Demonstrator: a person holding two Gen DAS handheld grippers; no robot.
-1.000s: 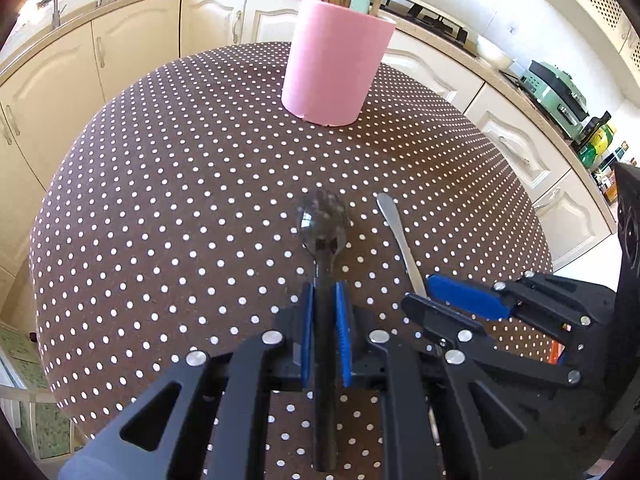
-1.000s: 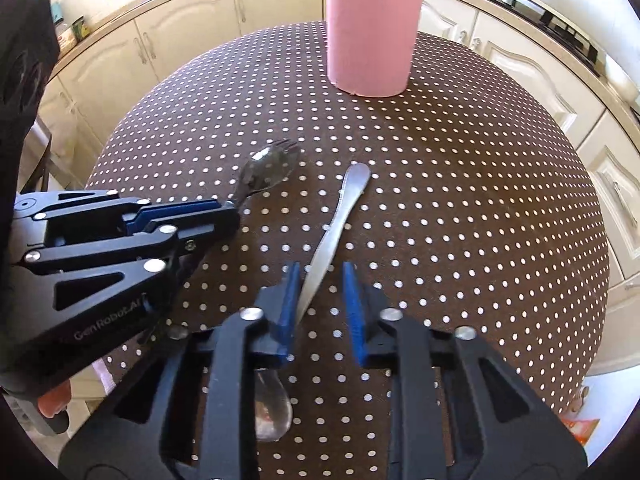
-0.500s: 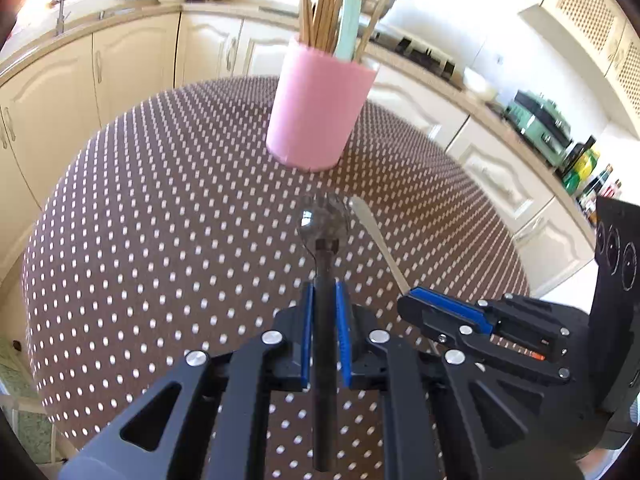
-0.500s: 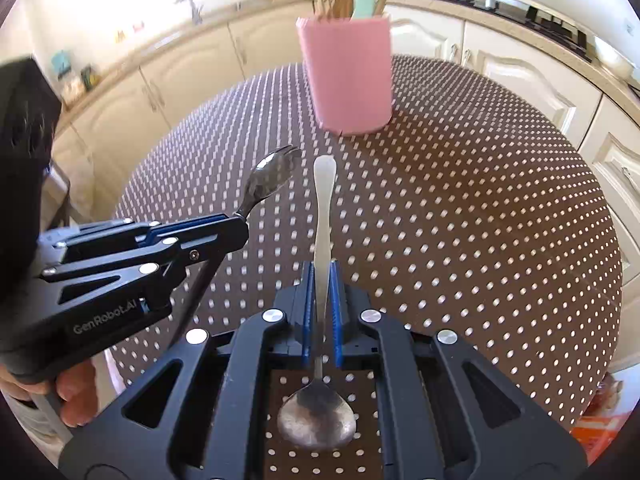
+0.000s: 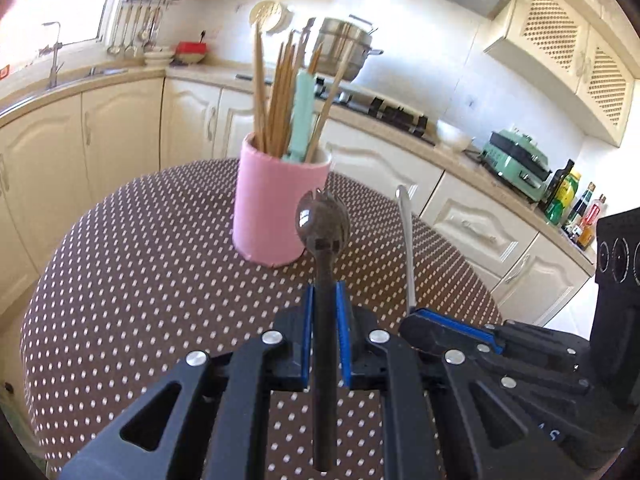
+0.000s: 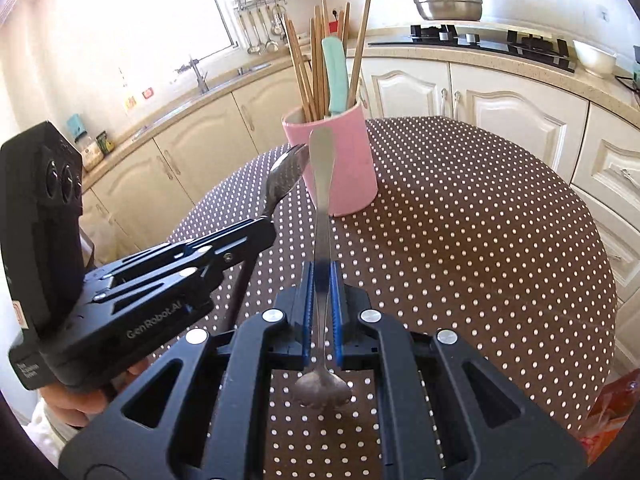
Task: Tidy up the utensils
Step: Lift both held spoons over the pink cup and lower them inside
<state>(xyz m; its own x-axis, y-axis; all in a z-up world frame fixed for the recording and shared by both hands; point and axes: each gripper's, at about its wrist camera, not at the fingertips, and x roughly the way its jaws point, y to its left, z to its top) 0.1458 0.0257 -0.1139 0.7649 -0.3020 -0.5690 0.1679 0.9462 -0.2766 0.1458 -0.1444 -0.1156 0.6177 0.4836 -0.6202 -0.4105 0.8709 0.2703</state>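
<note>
Item 1 – left gripper (image 5: 325, 300): fingers pressed onto dark spork (image 5: 322, 232), pinching the handle mid-length; head w/ short tines points up & fwd, handle tail hangs back under the body. Lifted clear of table (image 5: 120, 280).

Item 2 – pink holder (image 5: 276, 208): stands toward far edge of table, upright, already packed w/ wooden chopsticks (image 5: 276, 96), a mint-green handle (image 5: 301, 116) & a long-handled strainer.

Item 3 – right gripper (image 6: 321, 280): fingers closed on metal spoon (image 6: 322, 200), pinching shaft near the bowl; flat handle end points fwd, bowl sits back by the camera. Off the table, just beside left gripper.

Risks (est.):
- Both tools level w/ holder front, not above rim → pushing fwd from here would hit the wall & could tip or slide it. Need to go higher, then angle down.
- Holder crowded → incoming piece may jam on chopsticks or knock some out; aim for gap near rim.
- Grippers close together → bump likely if both move at once; better one at a time.
- Spoon shaft thin & smooth → may pivot in pinch when tilted.
</note>
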